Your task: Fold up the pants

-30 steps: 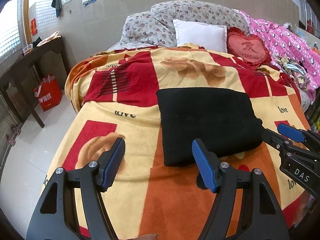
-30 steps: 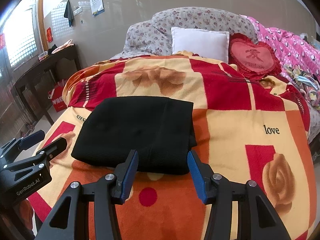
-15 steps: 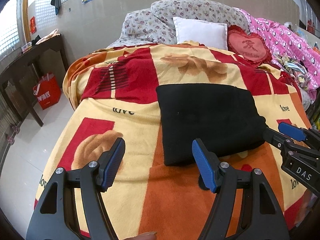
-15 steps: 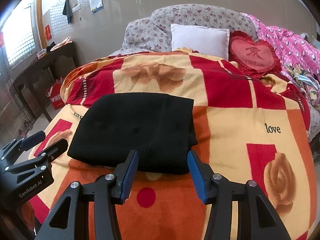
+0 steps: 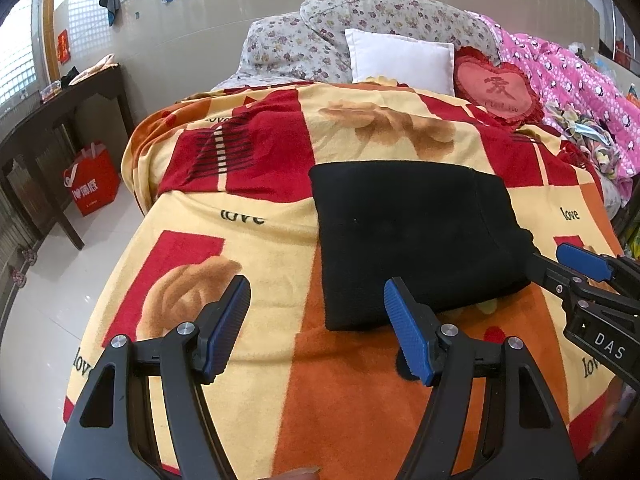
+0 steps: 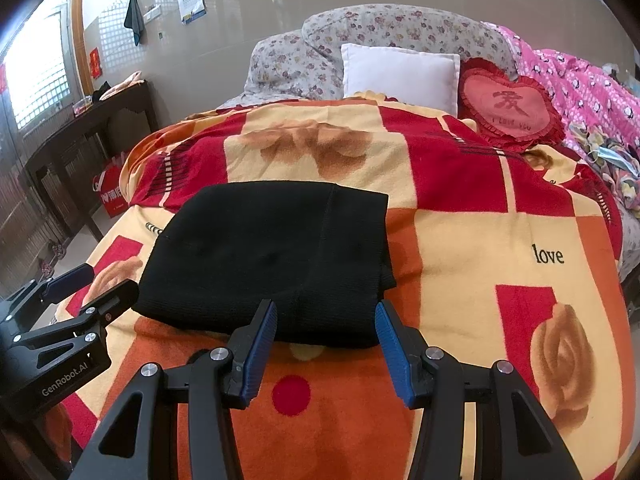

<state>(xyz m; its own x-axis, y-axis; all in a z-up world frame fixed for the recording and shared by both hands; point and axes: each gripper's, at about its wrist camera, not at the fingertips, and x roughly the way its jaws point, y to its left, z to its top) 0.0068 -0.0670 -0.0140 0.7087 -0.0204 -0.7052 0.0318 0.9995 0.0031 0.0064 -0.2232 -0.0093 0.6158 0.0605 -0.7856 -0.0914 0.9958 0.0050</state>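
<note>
One pair of black pants (image 5: 416, 240), folded into a compact rectangle, lying flat on a red, yellow and orange blanket (image 5: 256, 248) printed with roses and the word "love". Left gripper (image 5: 316, 332): fingers spread wide, empty, above the blanket just off the bundle's near left corner. Right gripper (image 6: 326, 346): fingers spread wide, empty, at the bundle's near edge. Beyond: white pillow (image 6: 400, 74), red heart cushion (image 6: 510, 108), floral bedding (image 5: 360, 20), pink quilt (image 5: 580, 84).

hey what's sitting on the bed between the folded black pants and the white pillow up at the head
Nothing: in both wrist views only bare patterned blanket runs from the pants up to the white pillow.
</note>
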